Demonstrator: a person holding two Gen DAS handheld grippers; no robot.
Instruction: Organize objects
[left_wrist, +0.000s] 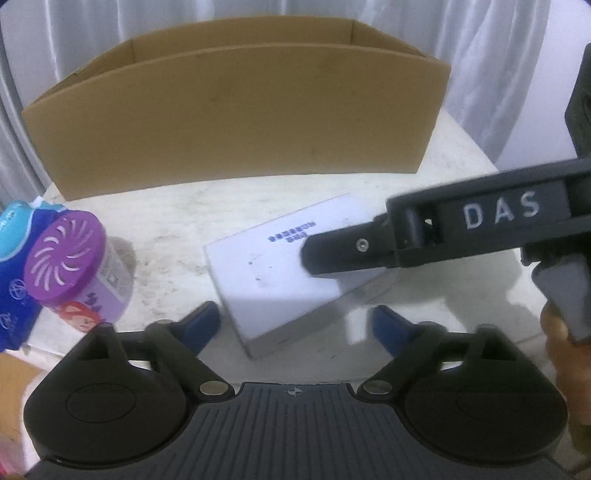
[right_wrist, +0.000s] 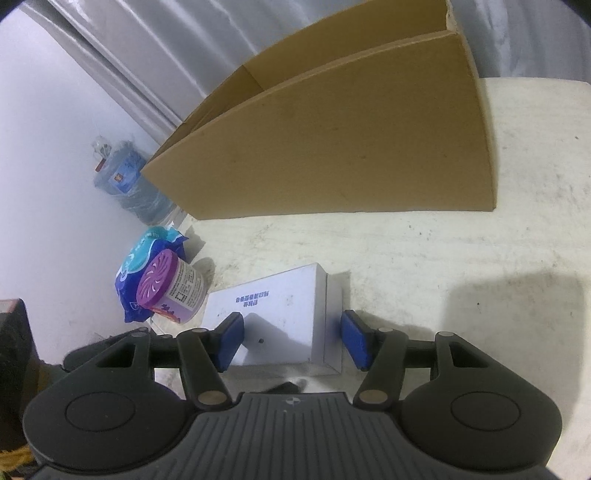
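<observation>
A flat white box (left_wrist: 284, 273) with blue print lies on the table in front of an open cardboard box (left_wrist: 236, 122). My left gripper (left_wrist: 295, 325) is open, its blue pads just short of the white box's near corner. My right gripper (right_wrist: 291, 339) is open over the white box (right_wrist: 280, 314); its left pad is above the lid, its right pad just past the box's right side. In the left wrist view the right gripper reaches in from the right above the box (left_wrist: 332, 251). A purple-lidded air freshener can (left_wrist: 77, 262) stands at the left.
A blue tissue pack (left_wrist: 14, 266) lies behind the purple can at the table's left edge (right_wrist: 147, 266). The cardboard box (right_wrist: 332, 147) fills the back of the table. A water jug (right_wrist: 129, 184) stands on the floor beyond. White curtains hang behind.
</observation>
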